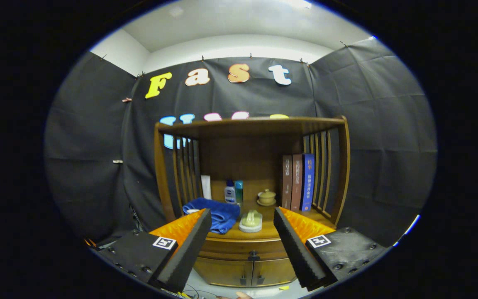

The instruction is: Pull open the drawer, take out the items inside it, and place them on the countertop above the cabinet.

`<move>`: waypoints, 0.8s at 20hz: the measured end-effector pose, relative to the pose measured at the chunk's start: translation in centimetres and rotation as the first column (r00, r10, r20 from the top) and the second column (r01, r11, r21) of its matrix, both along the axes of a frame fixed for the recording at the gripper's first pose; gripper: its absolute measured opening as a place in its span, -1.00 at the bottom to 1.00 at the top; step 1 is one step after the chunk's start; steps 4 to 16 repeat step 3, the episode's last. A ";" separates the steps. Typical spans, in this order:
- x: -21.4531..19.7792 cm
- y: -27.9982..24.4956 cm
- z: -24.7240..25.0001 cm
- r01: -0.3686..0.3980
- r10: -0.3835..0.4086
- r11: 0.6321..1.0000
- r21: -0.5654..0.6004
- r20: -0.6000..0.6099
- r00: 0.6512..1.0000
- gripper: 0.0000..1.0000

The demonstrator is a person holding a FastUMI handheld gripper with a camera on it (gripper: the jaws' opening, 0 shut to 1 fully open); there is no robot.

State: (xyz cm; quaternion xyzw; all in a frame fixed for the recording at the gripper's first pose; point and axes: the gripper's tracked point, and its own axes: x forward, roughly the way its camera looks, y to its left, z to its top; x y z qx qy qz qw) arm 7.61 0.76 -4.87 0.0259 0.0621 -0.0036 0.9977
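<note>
So the setting is a booth hung with black cloth, and a wooden cabinet (247, 249) with a slatted hutch on top sits dead ahead of the gripper (243, 241).

Going left to right along the countertop (264, 230): a white card or box (206, 187) leans against the left slats, a blue towel (216, 211) is bunched up at the front, two small bottles (234, 192) stand behind it, then a pale green thing on a white dish (251, 220) near the front edge, a little lidded ceramic pot (266, 197) further back, and three books (298, 182) upright against the right slats.

Below the countertop the drawer (243, 249) looks fully closed, front flush with the cabinet, its small dark knob (253, 254) in the middle. Two cupboard doors (245, 272) below it are closed too.

The gripper's fingers are spread wide with nothing between them, hanging back from the cabinet with the drawer front in the gap.

Progress-wise, honestly it's ambiguous. A closed drawer plus stuff on the counter fits either items waiting inside, or items now out on top and the drawer pushed back in. Can't see inside, so can't say which bits, if any, came from it.
</note>
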 end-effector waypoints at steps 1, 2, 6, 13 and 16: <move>-0.7 -0.1 1.1 0.003 -0.003 1.000 -0.011 0.007 1.000 0.98; -1.4 0.0 2.1 0.001 0.000 1.000 -0.021 0.012 1.000 0.98; -1.9 0.3 3.0 0.001 0.000 1.000 -0.030 0.026 1.000 0.98; -1.9 0.3 3.0 0.001 0.000 1.000 -0.030 0.026 1.000 0.98; -1.9 0.3 3.0 0.001 0.000 1.000 -0.030 0.026 1.000 0.98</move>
